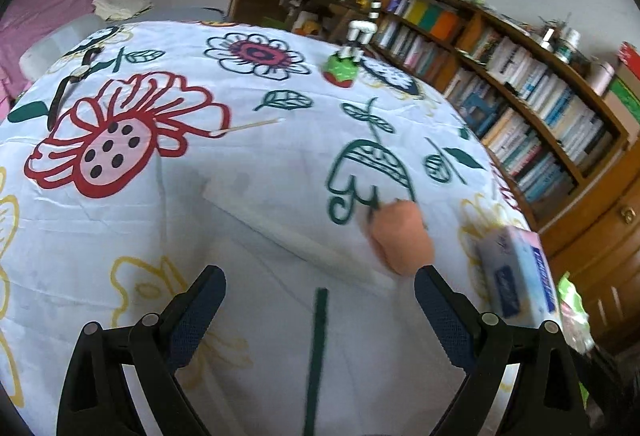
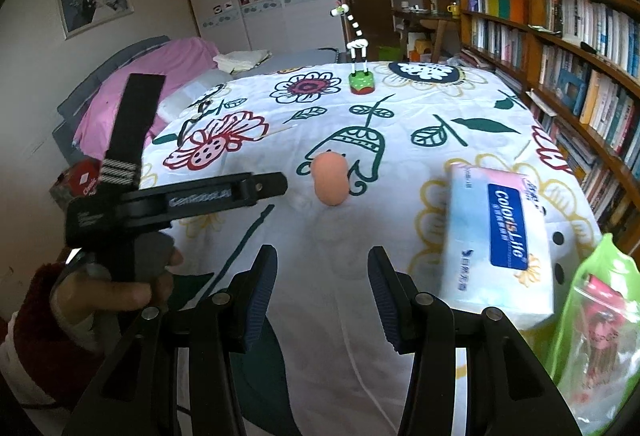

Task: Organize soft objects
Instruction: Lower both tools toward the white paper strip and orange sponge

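A peach egg-shaped sponge (image 2: 330,178) stands on the flower-print cloth (image 2: 400,140), near the middle of the table. In the left wrist view the sponge (image 1: 402,236) is just beyond the right fingertip of my left gripper (image 1: 320,276), whose jaws are wide apart and empty. A tissue pack (image 2: 500,240) lies to the right of the sponge, also seen as the tissue pack (image 1: 516,272) at the table's right edge. My right gripper (image 2: 322,256) is open over bare cloth, short of the sponge. The left gripper (image 2: 276,184) shows from the side, held by a hand (image 2: 112,292).
A toy giraffe on a green base (image 2: 360,76) stands at the far side of the table. A wristwatch (image 1: 76,76) and a thin stick (image 1: 248,126) lie far left. A green plastic bag (image 2: 592,316) sits near right. Bookshelves (image 2: 560,36) line the right wall.
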Tool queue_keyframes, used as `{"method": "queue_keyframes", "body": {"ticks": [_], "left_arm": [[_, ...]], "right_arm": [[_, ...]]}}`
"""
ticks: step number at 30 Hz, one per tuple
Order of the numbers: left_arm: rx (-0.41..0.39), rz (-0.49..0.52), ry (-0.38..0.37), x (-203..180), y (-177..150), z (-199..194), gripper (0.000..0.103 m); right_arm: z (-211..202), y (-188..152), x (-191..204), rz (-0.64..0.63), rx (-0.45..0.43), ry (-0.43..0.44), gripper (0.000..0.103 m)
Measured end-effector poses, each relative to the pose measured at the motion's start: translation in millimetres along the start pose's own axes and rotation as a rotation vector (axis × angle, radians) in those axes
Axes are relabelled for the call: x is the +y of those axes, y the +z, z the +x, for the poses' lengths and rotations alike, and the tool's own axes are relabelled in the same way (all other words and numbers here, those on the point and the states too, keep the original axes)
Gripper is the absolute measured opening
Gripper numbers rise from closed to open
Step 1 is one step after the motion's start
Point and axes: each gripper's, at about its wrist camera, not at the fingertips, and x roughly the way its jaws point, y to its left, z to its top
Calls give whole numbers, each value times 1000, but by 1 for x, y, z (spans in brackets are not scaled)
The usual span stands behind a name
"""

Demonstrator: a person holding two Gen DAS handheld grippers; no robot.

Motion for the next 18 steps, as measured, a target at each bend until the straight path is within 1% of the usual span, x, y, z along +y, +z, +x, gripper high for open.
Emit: {"method": "queue_keyframes", "body": {"ticks": [4, 9, 13, 18], "left_arm": [[10, -46, 43, 9, 6, 10, 98], [1, -41, 92, 10, 16, 18, 100], [9, 8, 173, 4, 21, 28, 101], [16, 71, 227, -1, 20, 35, 102]], "right_arm": [[9, 3, 1, -2, 8, 12, 49], [20, 5, 4, -6, 20, 34, 49], [23, 5, 5, -6, 24, 42, 49], [24, 5, 5, 1, 26, 46, 49]]}}
